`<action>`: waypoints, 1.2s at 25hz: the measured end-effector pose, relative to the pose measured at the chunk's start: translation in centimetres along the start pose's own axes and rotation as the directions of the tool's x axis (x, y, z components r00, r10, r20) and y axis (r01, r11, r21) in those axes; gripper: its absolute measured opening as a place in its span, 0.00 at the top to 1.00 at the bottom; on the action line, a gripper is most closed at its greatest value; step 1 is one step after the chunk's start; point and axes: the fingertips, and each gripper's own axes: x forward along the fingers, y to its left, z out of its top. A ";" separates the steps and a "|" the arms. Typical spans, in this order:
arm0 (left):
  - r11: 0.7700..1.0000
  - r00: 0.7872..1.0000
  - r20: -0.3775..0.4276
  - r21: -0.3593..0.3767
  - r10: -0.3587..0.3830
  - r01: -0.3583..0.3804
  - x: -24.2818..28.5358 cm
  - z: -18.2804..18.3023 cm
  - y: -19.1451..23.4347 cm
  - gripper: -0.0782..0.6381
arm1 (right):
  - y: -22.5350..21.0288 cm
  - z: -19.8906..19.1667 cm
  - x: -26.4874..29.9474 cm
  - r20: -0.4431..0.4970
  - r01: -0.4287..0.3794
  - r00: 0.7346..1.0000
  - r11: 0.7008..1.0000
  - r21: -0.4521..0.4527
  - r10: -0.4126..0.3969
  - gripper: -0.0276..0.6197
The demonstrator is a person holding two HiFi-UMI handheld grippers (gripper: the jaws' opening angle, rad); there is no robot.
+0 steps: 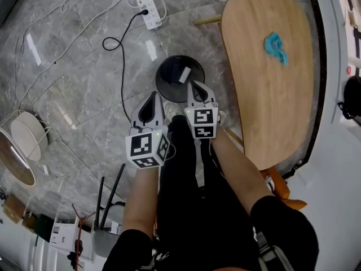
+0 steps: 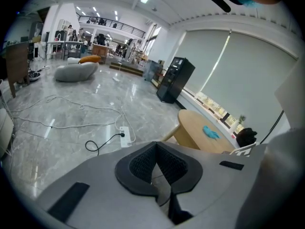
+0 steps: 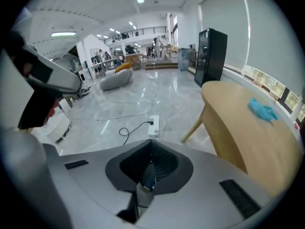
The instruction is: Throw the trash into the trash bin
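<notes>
The bin (image 1: 166, 84), black and round, stood on the grey marbled floor (image 1: 73, 66), just beside the near end of the wooden table (image 1: 271, 112); a white piece of trash (image 1: 184, 75) lay inside it, toward the table side. The right gripper (image 1: 194, 84) pointed steeply down, its tips over the bin's near rim, close to the trash but apart from it; its jaws were pressed together, and its own view showed only a thin pale sliver in the slit between them, too small to name. The left gripper (image 1: 153, 94) hung beside it, a little nearer the person and just short of the bin; its jaws were likewise closed, with nothing between them in the left gripper view. Both marker cubes faced up toward the head camera; the person's bare forearms ran back from the grippers to dark sleeves.

On the table, well away from the bin, lay a crumpled blue thing (image 1: 275, 48); what it was could not be told. Beyond the bin a white power strip (image 1: 149, 11) lay on the floor; a black cable (image 1: 119, 43) looped from it toward the person. At the far left a round white object (image 1: 28, 135) lay on the floor.
</notes>
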 end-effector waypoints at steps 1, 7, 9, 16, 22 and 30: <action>1.000 1.000 0.000 0.005 -0.007 0.007 0.2 0.2 -0.4 0.88 | -0.3 0.9 -0.7 0.034 0.004 0.999 1.000 0.006 -0.004 0.94; 0.996 0.998 -0.008 0.066 -0.065 0.065 1.6 1.4 -4.0 0.88 | -4.3 6.1 -5.7 0.207 0.075 0.974 0.991 0.112 -0.097 0.94; 0.992 0.997 -0.003 0.092 -0.082 0.082 2.0 2.0 -5.5 0.88 | -6.3 7.4 -7.7 0.254 0.110 0.956 0.983 0.147 -0.145 0.94; 0.972 0.987 0.006 0.177 -0.161 0.157 3.5 3.0 -13.5 0.87 | -13.7 9.1 -15.2 0.380 0.142 0.893 0.953 0.267 -0.239 0.94; 0.948 0.977 0.000 0.243 -0.212 0.206 5.2 2.5 -21.9 0.87 | -21.2 6.6 -21.4 0.406 0.218 0.849 0.924 0.314 -0.338 0.94; 0.936 0.972 0.000 0.272 -0.234 0.225 5.3 0.4 -31.6 0.88 | -28.5 2.1 -28.1 0.400 0.251 0.826 0.894 0.371 -0.398 0.94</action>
